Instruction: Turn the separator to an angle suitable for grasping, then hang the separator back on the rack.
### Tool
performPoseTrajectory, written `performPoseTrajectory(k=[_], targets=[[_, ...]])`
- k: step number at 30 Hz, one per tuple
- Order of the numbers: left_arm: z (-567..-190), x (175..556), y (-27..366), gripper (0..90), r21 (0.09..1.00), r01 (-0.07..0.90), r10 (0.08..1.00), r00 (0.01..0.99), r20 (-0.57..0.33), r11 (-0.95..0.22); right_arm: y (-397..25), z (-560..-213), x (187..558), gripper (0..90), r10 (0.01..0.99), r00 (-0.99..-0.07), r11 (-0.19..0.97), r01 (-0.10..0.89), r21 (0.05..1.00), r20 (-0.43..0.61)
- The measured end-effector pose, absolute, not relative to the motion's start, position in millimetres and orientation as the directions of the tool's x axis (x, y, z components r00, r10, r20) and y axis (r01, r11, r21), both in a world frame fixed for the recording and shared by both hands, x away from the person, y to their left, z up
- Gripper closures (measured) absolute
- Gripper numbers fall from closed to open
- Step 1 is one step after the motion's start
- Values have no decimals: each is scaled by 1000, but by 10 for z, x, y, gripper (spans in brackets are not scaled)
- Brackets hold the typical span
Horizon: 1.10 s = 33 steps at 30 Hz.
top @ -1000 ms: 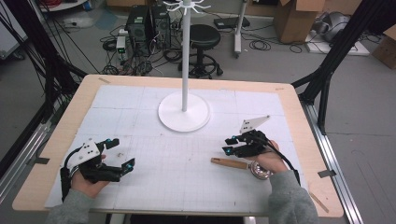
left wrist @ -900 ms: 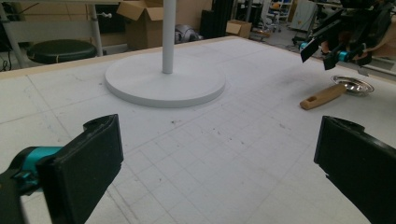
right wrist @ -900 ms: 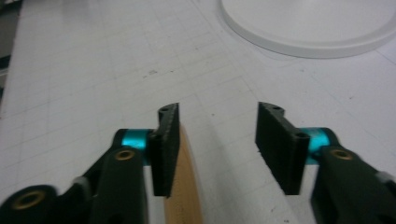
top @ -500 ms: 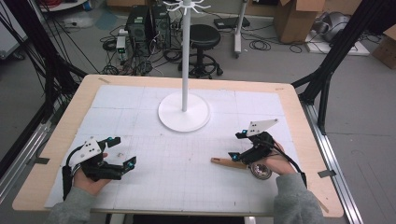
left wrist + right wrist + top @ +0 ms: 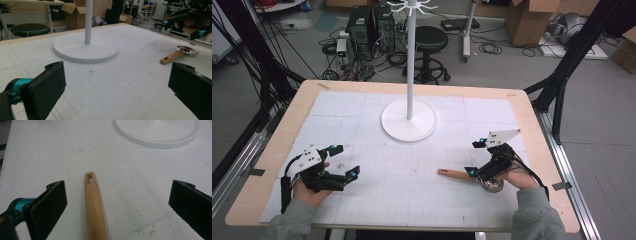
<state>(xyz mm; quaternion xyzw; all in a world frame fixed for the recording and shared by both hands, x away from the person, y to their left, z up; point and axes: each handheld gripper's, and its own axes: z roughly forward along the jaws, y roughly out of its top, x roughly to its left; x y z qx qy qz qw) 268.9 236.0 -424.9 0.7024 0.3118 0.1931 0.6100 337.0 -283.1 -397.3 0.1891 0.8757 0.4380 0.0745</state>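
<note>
Smooth tapered wooden handle [image 5: 94, 207] with slotted end, between wide-open right gripper [image 5: 117, 207] jaws

Stand base [image 5: 408, 120] at upper centre of the high view, on the table [image 5: 362, 100]. Strainer [image 5: 472, 177] at lower right, handle pointing left, bowl under the right gripper [image 5: 476, 157]. Left gripper [image 5: 343, 160] at lower left, well apart from both.
</note>
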Motion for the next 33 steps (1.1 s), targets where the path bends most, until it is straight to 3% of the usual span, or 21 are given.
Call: performPoseTrajectory(k=[12, 33], targets=[[-4255, 2700, 2362, 18, 976, 209, 675, 729, -111, -65, -2800, -4009, 3303, 41, 318, -948, 623, 229, 748, 27], [-4266, 2711, 2348, 18, 973, 220, 674, 730, -116, -70, -2855, -4055, 3290, 56, 299, -953, 673, 241, 699, 41]])
